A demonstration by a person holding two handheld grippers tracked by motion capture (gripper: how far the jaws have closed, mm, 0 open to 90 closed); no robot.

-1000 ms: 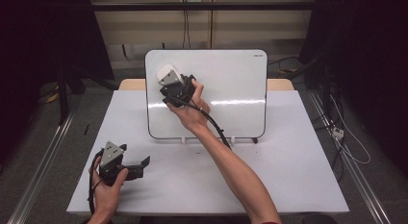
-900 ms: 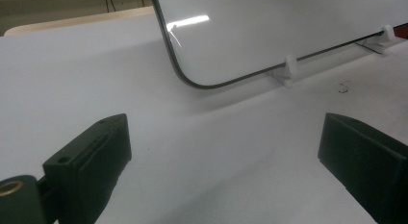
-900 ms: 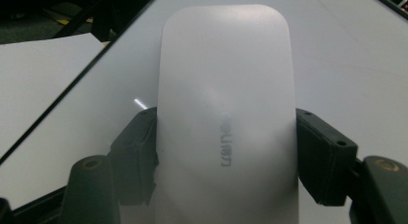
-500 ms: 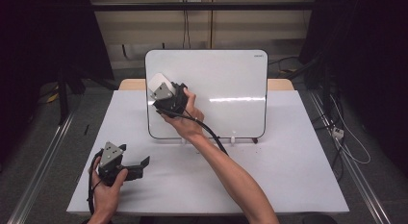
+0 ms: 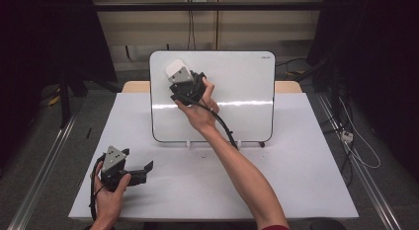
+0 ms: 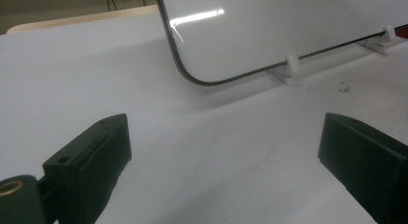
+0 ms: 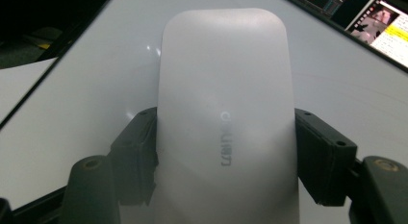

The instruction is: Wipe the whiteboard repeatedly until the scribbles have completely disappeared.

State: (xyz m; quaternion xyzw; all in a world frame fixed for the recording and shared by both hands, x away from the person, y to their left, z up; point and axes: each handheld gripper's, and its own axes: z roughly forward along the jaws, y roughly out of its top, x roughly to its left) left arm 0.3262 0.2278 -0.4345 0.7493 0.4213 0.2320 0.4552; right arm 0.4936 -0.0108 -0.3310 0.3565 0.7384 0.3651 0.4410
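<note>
A white whiteboard point(image 5: 237, 101) stands upright on small feet at the back of the white table point(image 5: 296, 166). My right gripper point(image 5: 177, 76) is shut on a white eraser point(image 5: 175, 69) and holds it against the board's upper left part. In the right gripper view the eraser point(image 7: 226, 113) sits clamped between both black jaws of the right gripper point(image 7: 226, 152), flat on the board. My left gripper point(image 5: 143, 172) rests at the table's front left, open, with nothing between its jaws. In the left gripper view the left gripper point(image 6: 226, 152) faces the whiteboard's point(image 6: 288, 27) lower corner.
The board's white feet point(image 6: 291, 65) stand on the table, with a few dark specks point(image 6: 344, 84) beside them. Metal rails run along both sides of the table, and cables lie on the floor at the right point(image 5: 351, 141).
The right gripper slid the eraser down and left on the board, then back up toward the top left corner. The left gripper stayed put.
</note>
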